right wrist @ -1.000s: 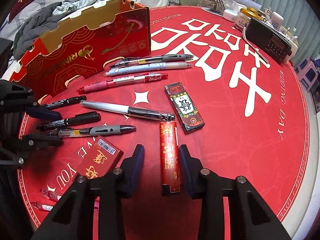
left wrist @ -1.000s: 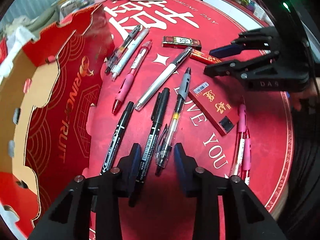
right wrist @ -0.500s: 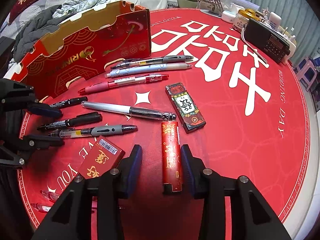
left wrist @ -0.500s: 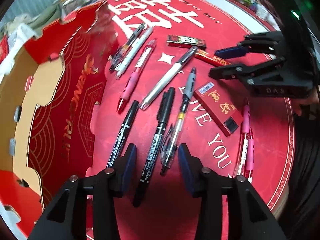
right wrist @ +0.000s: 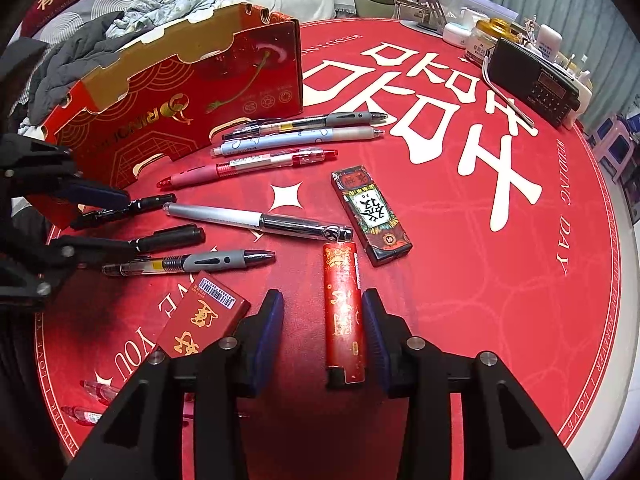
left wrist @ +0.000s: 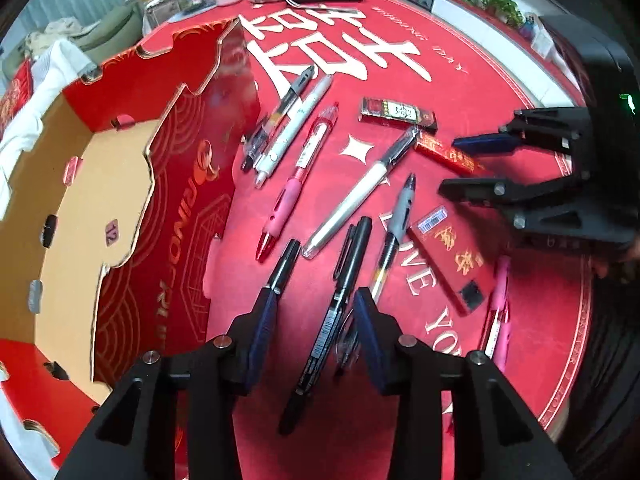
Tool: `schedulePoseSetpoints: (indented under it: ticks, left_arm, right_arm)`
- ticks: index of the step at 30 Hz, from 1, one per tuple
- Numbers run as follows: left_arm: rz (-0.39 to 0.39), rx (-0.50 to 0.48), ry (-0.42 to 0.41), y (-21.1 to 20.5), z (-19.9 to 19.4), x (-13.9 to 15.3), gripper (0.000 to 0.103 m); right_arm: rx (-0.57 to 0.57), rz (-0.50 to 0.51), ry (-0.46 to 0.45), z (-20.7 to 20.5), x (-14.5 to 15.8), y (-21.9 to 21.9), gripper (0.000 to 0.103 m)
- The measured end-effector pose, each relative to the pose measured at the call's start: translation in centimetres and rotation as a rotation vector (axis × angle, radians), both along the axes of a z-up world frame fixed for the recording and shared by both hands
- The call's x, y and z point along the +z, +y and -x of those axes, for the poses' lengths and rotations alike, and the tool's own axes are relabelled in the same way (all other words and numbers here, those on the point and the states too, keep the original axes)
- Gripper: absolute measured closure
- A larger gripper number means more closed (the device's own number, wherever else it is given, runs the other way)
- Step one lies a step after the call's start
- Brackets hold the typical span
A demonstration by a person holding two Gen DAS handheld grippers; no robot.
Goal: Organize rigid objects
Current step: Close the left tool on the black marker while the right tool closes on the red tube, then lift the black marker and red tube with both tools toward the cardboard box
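Since a second ago the left gripper [left wrist: 316, 320] has slid forward along the pens: the black marker [left wrist: 332, 312] now lies well up between its jaws, which have just narrowed a little but stand apart from the barrel, nothing pinched. Right gripper [right wrist: 322, 320] has held its place; its jaws have eased slightly wider and straddle the narrow red box [right wrist: 343, 312], right pad close against the box's edge, left pad clear. Not gripping, as far as I can judge.

Handling, my reading: marker is light, stiff and round, so liable to roll or pivot; best taken mid-barrel, across its width. A second black marker [left wrist: 282, 266] lies at ten o'clock of the first, tucked by the left pad, and the grey-grip pen [left wrist: 394, 232] at one o'clock, so a neighbour could get caught. Red box is light card, rigid enough, flat-sided; take it across the long sides near its middle.

Open red carton [left wrist: 132, 208] stands at nine o'clock of the pens, probably the destination.

Left view alone shows the carton's bare inside and the pink pens [left wrist: 498, 312] at three o'clock. Right view alone shows the patterned box [right wrist: 370, 214] face-on and the black radio [right wrist: 536, 82] at one o'clock.
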State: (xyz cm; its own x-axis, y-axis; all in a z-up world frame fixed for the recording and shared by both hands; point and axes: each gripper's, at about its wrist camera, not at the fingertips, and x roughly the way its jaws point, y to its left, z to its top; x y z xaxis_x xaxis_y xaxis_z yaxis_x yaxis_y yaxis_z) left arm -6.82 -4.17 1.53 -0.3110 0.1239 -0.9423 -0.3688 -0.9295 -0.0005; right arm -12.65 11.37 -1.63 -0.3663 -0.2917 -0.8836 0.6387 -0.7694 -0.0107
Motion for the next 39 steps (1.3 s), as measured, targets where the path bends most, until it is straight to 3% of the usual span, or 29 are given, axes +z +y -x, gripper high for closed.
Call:
schedulePoseSetpoints:
  ticks: [2,8,10,13,14,16,17,18,21,31,39]
  left_arm:
    - [0.012,-0.015,-0.040,0.4,0.1,-0.6,0.063]
    - [0.017,-0.053,-0.059,1.1,0.2,-1.3,0.062]
    - [0.055,-0.053,-0.065,1.3,0.5,-1.4,0.045]
    - [0.063,-0.022,-0.119,1.2,1.8,-1.6,0.044]
    - [0.060,-0.018,-0.138,1.3,2.0,-1.6,0.046]
    - [0.060,-0.063,-0.142,2.0,1.9,-1.5,0.061]
    - [0.064,-0.089,-0.144,2.6,1.7,-1.4,0.081]
    - [0.070,-0.108,-0.150,3.1,1.5,-1.4,0.094]
    - [0.073,-0.136,-0.148,4.1,1.0,-1.4,0.094]
    - [0.018,-0.049,-0.107,3.9,0.3,-1.5,0.094]
    - [0.037,0.012,-0.097,5.0,0.6,-1.7,0.094]
  right_arm:
    - [0.002,-0.002,0.002,0.0,0.0,0.0,0.060]
    - [0.001,-0.002,0.003,0.0,0.0,-0.2,0.060]
    - [0.006,-0.009,-0.003,0.0,-0.1,-0.2,0.060]
    - [0.014,-0.035,-0.036,0.4,0.0,-0.5,0.060]
    - [0.018,-0.048,-0.047,0.6,0.0,-0.7,0.060]
    - [0.028,-0.076,-0.074,0.9,0.1,-1.2,0.062]
    - [0.038,-0.084,-0.082,0.9,0.1,-1.4,0.066]
    - [0.045,-0.089,-0.087,0.9,0.2,-1.6,0.080]
    - [0.049,-0.111,-0.086,0.4,0.2,-1.8,0.083]
    - [-0.041,-0.030,-0.085,-2.1,0.5,0.2,0.083]
    - [-0.073,-0.035,-0.100,-2.1,0.1,0.4,0.083]
